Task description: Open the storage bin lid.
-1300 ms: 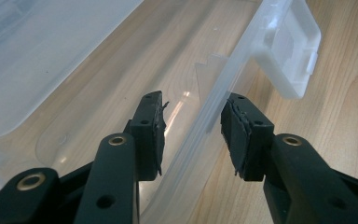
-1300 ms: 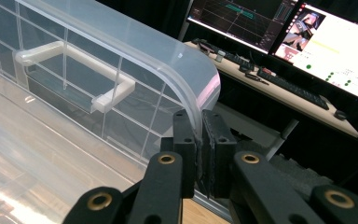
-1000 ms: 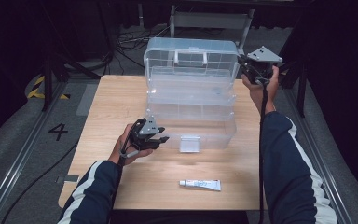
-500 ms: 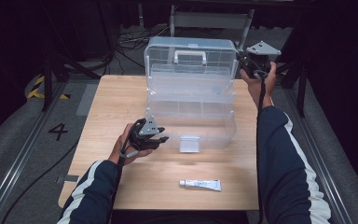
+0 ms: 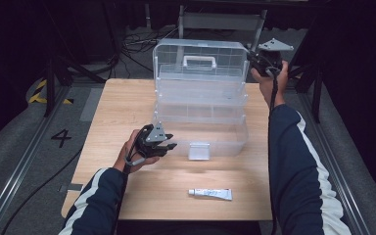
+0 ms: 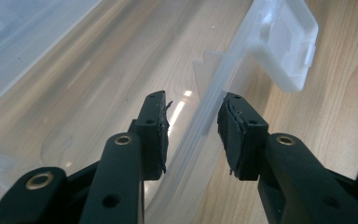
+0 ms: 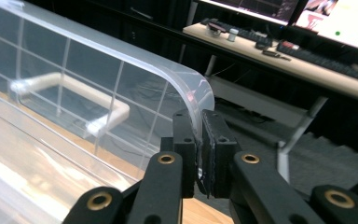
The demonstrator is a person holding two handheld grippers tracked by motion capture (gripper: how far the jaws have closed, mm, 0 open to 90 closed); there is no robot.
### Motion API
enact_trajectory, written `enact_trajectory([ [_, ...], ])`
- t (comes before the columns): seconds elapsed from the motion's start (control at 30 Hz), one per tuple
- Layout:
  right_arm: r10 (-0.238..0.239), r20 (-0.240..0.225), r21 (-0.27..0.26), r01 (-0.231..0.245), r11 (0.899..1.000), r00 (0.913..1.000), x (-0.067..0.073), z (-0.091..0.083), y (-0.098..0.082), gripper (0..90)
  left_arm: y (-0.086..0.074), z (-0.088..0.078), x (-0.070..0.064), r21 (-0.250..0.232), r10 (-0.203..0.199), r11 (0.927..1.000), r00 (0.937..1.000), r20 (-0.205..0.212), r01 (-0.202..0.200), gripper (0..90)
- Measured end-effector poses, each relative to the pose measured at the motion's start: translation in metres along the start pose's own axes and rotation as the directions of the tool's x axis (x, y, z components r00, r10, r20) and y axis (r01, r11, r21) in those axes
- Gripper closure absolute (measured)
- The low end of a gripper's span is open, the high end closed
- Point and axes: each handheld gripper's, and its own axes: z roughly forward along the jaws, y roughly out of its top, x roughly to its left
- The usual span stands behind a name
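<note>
A large clear plastic storage box [image 5: 200, 105] with stepped fold-out tiers stands on the light wooden table [image 5: 122, 105], reaching from mid-table to the far edge, its clear lid [image 5: 198, 61] with a white carrying handle [image 5: 199, 60] raised upright at the back. The right gripper [image 5: 260, 59] is up at the lid's far right corner, and the right gripper view shows its 2 black jaws pressed together on the lid's curved rim [image 7: 193, 100], pinching the thin plastic between the pads. The left gripper [image 5: 162, 143] sits low at the box's near left corner; in the left gripper view its jaws straddle the clear front wall [image 6: 209, 116] of the lowest tier, 1 pad inside and 1 outside, with a gap visible on both sides, so the wall is not clamped. A white latch tab [image 5: 199, 150] hangs on the front of the box. A small white tube [image 5: 210, 194] lies flat near the table's front edge, well apart from the box.
</note>
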Motion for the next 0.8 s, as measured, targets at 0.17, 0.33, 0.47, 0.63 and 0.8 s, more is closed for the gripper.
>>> enact_trajectory([
  [0.17, -0.004, 0.005, 0.028, 0.004, 1.000, 1.0000, -0.002, 0.010, 0.002, 85.6, 0.000, -0.001, -0.001, 0.006, 0.011, 0.9999, 0.9999, -0.007, -0.011, 64.6],
  [0.33, -0.005, -0.009, 0.057, 0.006, 0.998, 0.9999, -0.006, 0.020, 0.004, 85.3, 0.000, -0.001, -0.001, 0.003, 0.004, 1.0000, 1.0000, -0.006, -0.004, 64.4],
  [0.47, 0.000, -0.019, 0.075, 0.001, 0.997, 0.9998, -0.010, 0.029, 0.003, 85.2, -0.002, -0.002, 0.000, -0.019, -0.023, 0.9996, 0.9996, 0.019, 0.023, 63.4],
  [0.63, -0.009, -0.035, 0.105, 0.013, 0.994, 0.9994, -0.014, 0.037, 0.004, 84.8, -0.001, -0.003, -0.002, -0.015, -0.025, 0.9996, 0.9995, 0.019, 0.026, 63.2],
  [0.8, 0.027, -0.064, 0.140, -0.018, 0.990, 0.9976, -0.019, 0.044, 0.003, 84.6, -0.004, -0.007, -0.005, -0.021, -0.019, 0.9996, 0.9993, 0.031, 0.020, 63.7],
])
